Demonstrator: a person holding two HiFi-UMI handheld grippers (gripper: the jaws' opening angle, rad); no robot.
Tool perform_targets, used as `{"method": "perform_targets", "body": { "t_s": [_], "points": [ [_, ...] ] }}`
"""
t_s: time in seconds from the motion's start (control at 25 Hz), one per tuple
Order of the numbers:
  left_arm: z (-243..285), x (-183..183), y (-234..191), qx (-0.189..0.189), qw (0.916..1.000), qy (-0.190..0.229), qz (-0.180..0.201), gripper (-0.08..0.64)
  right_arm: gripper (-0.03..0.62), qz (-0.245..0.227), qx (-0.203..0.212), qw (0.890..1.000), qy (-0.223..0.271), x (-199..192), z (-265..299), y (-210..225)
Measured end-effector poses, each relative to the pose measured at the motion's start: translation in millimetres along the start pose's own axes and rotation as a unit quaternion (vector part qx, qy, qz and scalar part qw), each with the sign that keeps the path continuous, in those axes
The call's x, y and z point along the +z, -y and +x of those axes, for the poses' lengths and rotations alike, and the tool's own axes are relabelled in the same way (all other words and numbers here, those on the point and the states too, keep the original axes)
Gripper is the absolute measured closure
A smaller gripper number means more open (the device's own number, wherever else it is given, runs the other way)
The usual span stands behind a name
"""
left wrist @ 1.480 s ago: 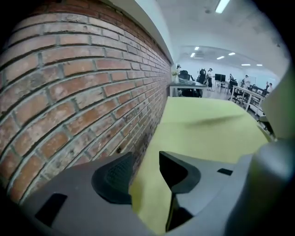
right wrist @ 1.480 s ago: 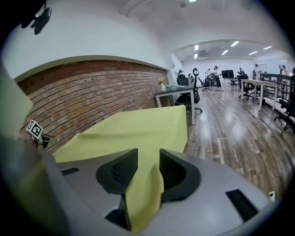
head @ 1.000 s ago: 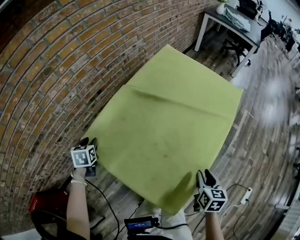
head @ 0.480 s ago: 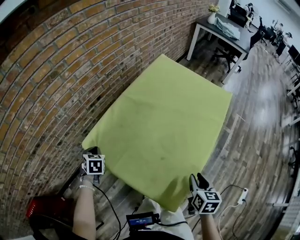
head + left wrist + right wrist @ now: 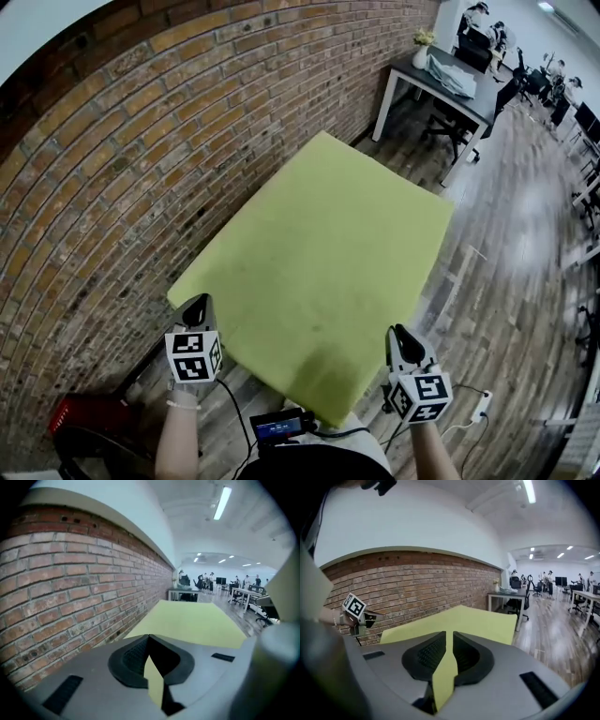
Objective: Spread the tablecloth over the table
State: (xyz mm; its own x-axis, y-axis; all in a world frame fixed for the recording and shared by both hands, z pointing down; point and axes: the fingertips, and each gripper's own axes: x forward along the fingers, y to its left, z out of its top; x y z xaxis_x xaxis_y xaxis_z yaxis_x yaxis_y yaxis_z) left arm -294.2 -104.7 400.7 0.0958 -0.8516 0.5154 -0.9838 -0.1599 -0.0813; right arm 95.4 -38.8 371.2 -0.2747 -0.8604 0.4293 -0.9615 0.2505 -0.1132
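A yellow-green tablecloth lies flat over the table beside the brick wall. My left gripper is at its near left corner, my right gripper at its near right corner. In the left gripper view the jaws are shut, with a fold of the cloth pinched between the pads. In the right gripper view the jaws have just been closing and stand almost together, with a strip of the cloth pressed between them. The table under the cloth is hidden.
The brick wall runs close along the table's left side. A dark desk with white legs and a chair stand beyond the far end. A white power strip and cables lie on the wooden floor, and something red sits at the lower left.
Both grippers have risen and now hold the cloth's near corners. The crease across the cloth has gone and it lies smoother.
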Motion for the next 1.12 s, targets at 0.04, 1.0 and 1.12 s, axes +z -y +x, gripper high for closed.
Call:
{"method": "perform_targets", "body": {
  "t_s": [0.04,1.0,1.12],
  "points": [
    [-9,20,13,-0.007,0.9996,0.025,0.010,0.546,0.532,-0.015,0.008,1.000,0.014,14,-2,-2],
    [-140,161,185,-0.162,0.9571,0.221,0.094,0.546,0.548,-0.102,0.122,0.974,0.164,139,-43,-53],
    [-140,158,185,-0.160,0.9586,0.218,0.090,0.546,0.549,-0.104,0.126,0.973,0.163,138,-45,-54]
  ]
}}
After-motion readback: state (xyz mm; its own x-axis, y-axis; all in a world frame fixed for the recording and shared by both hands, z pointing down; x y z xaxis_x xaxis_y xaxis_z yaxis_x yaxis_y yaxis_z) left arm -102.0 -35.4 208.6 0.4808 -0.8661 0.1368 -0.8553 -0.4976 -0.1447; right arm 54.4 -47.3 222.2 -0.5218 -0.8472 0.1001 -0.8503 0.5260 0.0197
